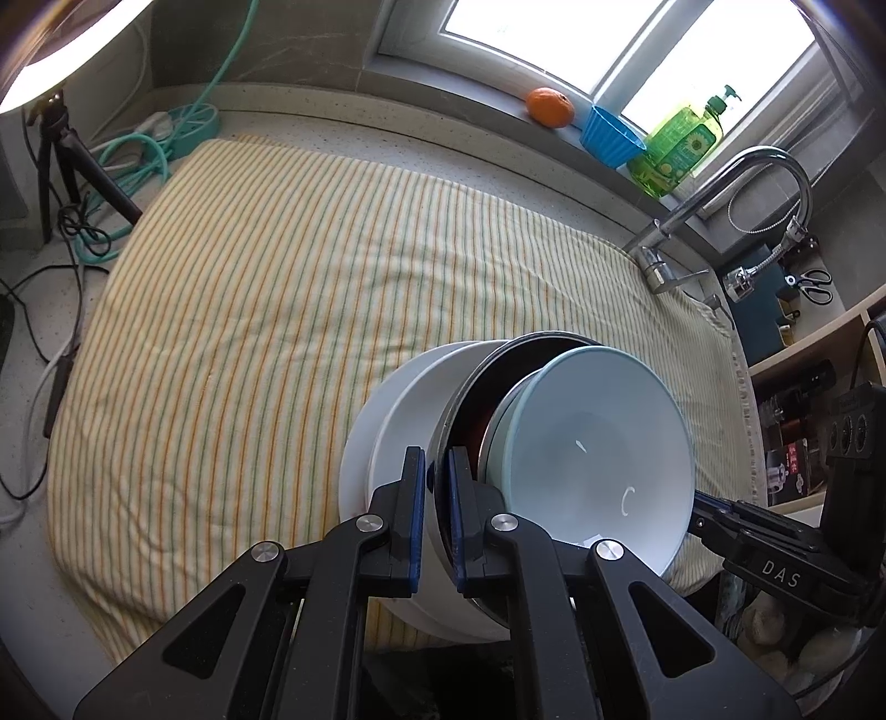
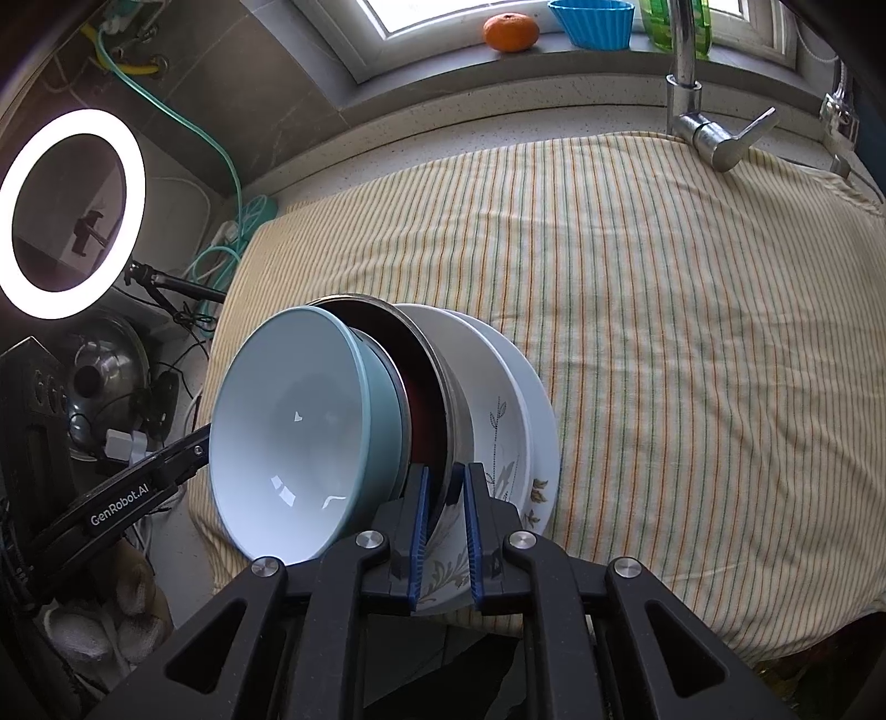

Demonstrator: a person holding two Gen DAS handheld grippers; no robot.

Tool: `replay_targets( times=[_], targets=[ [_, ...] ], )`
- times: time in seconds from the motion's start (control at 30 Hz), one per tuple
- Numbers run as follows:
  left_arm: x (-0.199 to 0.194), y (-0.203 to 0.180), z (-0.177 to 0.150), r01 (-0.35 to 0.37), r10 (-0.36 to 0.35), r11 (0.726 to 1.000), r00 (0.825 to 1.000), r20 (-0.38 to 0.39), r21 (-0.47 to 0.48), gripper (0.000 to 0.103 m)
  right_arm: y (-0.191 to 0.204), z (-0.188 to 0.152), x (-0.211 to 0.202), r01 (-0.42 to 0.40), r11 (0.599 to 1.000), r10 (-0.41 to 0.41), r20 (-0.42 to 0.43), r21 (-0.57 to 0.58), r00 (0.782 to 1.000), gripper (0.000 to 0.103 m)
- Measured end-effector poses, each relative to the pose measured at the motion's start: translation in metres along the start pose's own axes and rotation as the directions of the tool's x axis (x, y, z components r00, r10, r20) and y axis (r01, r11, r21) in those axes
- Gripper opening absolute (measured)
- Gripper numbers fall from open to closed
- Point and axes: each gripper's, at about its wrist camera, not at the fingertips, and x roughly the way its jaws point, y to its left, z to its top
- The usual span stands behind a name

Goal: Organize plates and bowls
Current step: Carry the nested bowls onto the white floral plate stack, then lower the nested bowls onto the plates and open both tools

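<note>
1. While both grippers are pinching one tilted stack over the yellow striped cloth [image 1: 249, 288], nothing is lying flat.
2. Left gripper [image 1: 437, 471] is clamping the dark steel-rimmed bowl [image 1: 487, 399] rim.
3. Right gripper [image 2: 446, 487] is clamping the same rim from the opposite side.
4. Pale blue glazed bowl [image 2: 288, 421] is nesting inside; white floral plates [image 2: 509, 443] are sitting behind.

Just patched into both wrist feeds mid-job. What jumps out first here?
A nested stack of dishes at the near edge of the striped cloth: a pale blue bowl on top, a dark metal-rimmed bowl under it, white plates beneath. The left gripper and right gripper each clamp the stack's rim from opposite sides. In the right view, a glowing ring light stands at far left, and an orange sits on the windowsill.
</note>
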Motion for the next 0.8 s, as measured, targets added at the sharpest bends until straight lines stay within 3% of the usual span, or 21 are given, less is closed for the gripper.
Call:
replay_targets(
  times=[0.37,0.8],
  targets=[
    [-0.008,0.003,-0.001,0.003,-0.003,1.0,1.0,0.013,0.006,0.007,0.004,0.001,-0.013,0.018,1.0,-0.017,0.043,-0.017,0.999,0.012],
    [-0.036,0.011,-0.008,-0.051,0.047,0.998,0.995,0.082,0.042,0.008,0.009,-0.007,-0.033,0.065,0.997,-0.059,0.122,-0.04,0.991,0.013]
  ],
)
